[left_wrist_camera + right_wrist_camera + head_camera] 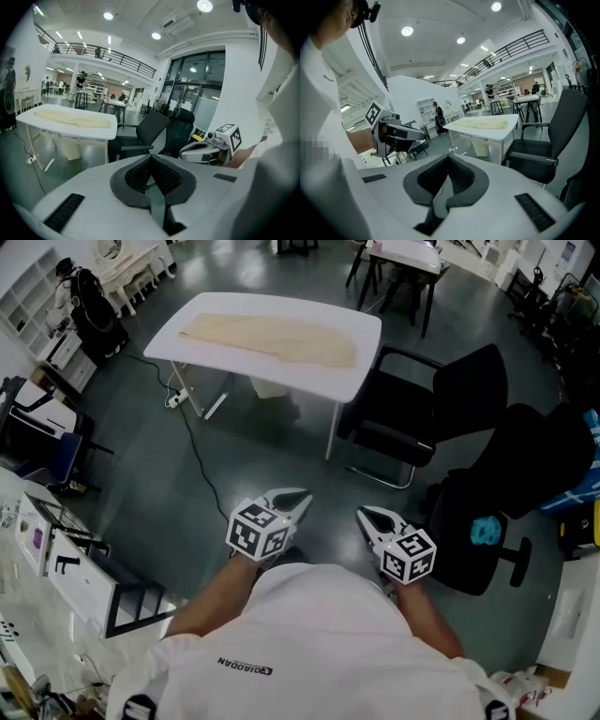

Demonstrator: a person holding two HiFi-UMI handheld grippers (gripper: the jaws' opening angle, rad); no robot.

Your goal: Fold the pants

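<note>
The cream pants (272,338) lie flat on the white worktop (352,381), far ahead of the person, with open floor (187,493) in between. Both grippers are held low and close to the person's body, well apart from the pants, and they point toward the worktop. The left gripper (302,497) has its jaws pressed together with nothing between them. The right gripper (367,515) is the same, jaws together and empty. The pants are long and thin, and they stretch from left to right across the worktop, so they lie sideways to the person. The right end looks wider than the left end. From the head view the worktop sits straight ahead of the left gripper and a little to the left of the right gripper, so the left gripper looks a bit nearer to it. A black chair (422,409) stands just beside the right end of the worktop, on the right gripper's side. No folding has begun. I think the person has to walk up to the worktop first, so that each gripper can reach one end of the pants.
</note>
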